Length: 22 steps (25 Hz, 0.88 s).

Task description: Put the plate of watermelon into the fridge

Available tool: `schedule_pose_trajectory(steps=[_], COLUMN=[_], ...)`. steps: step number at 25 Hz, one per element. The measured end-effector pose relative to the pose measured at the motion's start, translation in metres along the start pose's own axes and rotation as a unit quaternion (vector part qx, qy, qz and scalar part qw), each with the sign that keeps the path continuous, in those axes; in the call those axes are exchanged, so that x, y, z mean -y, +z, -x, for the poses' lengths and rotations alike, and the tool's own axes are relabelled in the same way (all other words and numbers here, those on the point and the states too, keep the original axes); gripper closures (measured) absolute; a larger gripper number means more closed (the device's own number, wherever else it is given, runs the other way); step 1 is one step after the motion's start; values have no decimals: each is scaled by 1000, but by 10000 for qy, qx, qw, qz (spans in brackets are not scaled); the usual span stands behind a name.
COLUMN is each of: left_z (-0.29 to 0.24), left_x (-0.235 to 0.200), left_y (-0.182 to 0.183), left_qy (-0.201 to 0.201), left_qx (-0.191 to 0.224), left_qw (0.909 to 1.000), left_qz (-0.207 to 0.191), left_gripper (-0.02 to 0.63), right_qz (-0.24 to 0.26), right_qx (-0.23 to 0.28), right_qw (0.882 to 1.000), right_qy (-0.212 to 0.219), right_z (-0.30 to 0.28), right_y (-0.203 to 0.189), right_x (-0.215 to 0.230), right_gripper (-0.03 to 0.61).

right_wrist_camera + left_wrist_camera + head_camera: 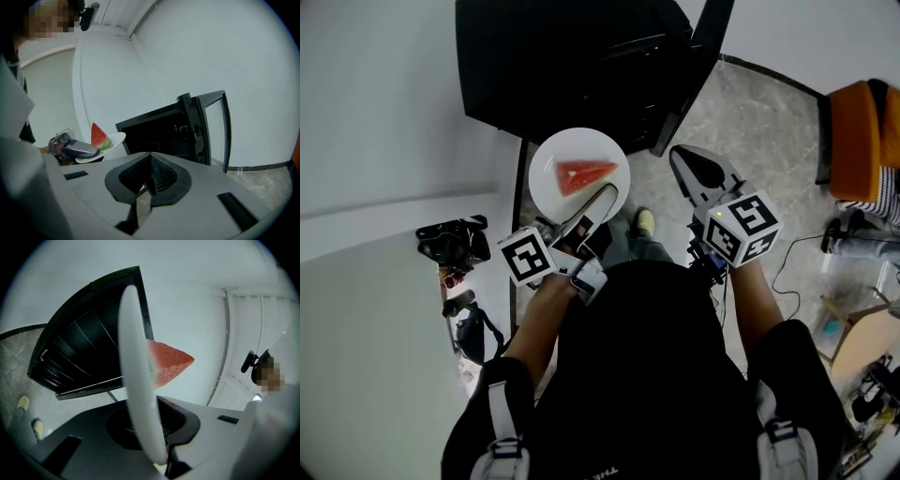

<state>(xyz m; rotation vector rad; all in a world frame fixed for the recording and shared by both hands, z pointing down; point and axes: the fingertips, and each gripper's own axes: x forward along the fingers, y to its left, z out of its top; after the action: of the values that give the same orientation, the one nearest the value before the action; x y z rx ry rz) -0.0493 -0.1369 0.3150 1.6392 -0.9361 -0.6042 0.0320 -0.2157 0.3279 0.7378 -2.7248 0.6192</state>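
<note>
White round plate [548,183], level, held just before the black fridge [581,66]; one red watermelon wedge [584,173] on it. Fridge stands open, interior dark, maybe shelved.

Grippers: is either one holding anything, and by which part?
The left gripper grips the near rim of the white plate, which carries the watermelon slice. The right gripper is shut, holding nothing.

Head view downward; gripper views share fridge [159,133].
</note>
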Motion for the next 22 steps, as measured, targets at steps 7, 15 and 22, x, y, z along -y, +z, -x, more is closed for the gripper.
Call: schedule_pose_trajectory(steps=[7, 15, 22], left_z=[-2, -9, -21], left_x=[2, -18, -40], left_y=[-2, 26, 43], left_qy=[-29, 82, 117], left_qx=[-135, -278, -401], left_qw=[9999, 9994, 9988], left_qz=[14, 168, 259], left_gripper=[558, 558, 558], right_qz=[-5, -99, -161], right_qx=[71, -14, -98], right_qw=[9999, 9997, 9991], right_qy=[-150, -242, -380], right_z=[9, -23, -43], right_y=[6, 14, 12], right_x=[-3, 3, 20], right_gripper=[568, 568, 568])
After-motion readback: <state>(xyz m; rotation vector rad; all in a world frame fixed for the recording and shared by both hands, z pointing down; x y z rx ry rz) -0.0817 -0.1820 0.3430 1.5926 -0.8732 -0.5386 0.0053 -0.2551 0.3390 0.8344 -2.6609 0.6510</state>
